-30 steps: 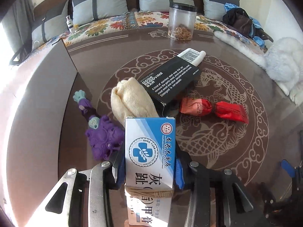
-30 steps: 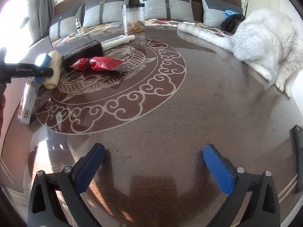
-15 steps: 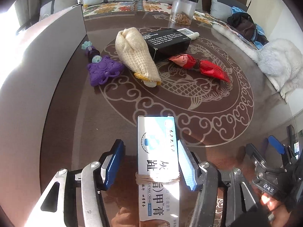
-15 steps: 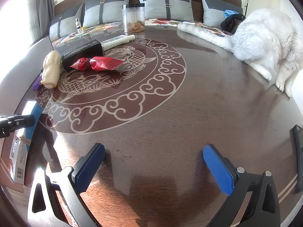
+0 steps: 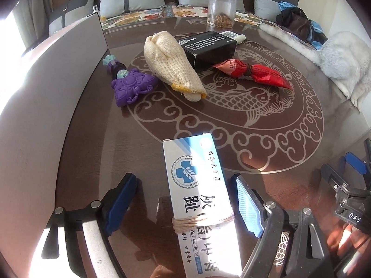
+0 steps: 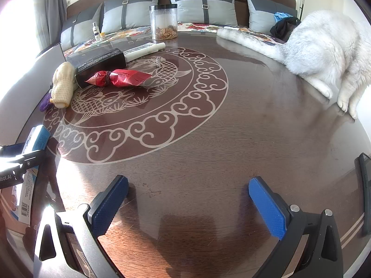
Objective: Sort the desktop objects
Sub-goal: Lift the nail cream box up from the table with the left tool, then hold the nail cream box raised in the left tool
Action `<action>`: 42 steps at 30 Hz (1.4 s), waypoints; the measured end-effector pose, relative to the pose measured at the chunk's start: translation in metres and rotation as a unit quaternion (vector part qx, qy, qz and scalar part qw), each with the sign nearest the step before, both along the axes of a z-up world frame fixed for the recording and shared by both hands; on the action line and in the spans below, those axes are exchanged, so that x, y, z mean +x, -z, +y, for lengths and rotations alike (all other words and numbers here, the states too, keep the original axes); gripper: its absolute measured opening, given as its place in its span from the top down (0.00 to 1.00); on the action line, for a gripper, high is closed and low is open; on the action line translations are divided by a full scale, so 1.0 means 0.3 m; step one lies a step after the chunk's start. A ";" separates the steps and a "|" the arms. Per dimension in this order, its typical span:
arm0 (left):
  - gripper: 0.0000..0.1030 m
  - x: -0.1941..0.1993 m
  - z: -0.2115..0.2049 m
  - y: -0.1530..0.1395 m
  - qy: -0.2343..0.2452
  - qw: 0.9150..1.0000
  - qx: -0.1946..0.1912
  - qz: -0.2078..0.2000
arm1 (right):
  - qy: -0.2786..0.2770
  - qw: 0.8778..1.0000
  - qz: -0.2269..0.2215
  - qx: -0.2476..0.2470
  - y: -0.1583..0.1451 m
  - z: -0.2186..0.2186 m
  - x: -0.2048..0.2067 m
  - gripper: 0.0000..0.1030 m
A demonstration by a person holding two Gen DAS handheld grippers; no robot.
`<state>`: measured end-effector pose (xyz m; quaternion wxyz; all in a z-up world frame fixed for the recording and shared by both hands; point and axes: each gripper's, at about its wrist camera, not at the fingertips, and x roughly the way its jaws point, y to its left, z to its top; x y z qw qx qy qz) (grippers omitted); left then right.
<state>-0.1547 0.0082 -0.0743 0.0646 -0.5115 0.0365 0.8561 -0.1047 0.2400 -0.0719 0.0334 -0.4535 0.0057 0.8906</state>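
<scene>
Cream box (image 5: 199,199) lay set down by the desk's (image 6: 231,139) near edge, left gripper (image 5: 183,199) fingers wide around it; right gripper (image 6: 187,199) wide, empty. Next pick probably needed a reach toward the far pile.

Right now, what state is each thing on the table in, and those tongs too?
Left tongs: open, astride the cream box, not gripping.
Right tongs: open, empty.
Cream box: lying flat, string-bound.
Jar: upright, lidded.
Black box: lying flat, closed.
Red packet: lying, tied mid-way.

Cream box (image 5: 199,192) nearest on the table (image 5: 289,120); toy (image 5: 129,84), mitt (image 5: 171,63), packet (image 5: 252,70) beyond, left to right.
</scene>
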 end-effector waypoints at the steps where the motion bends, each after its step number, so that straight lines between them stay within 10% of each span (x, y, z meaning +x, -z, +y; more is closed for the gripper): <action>1: 0.15 0.003 0.003 0.003 0.002 1.000 -0.002 0.003 | 0.000 1.000 0.000 0.000 0.000 0.000 0.000 0.00; 42: 0.00 0.045 -0.003 0.017 -0.007 0.998 0.006 0.057 | 0.003 1.000 0.000 0.001 -0.003 -0.001 0.001 0.00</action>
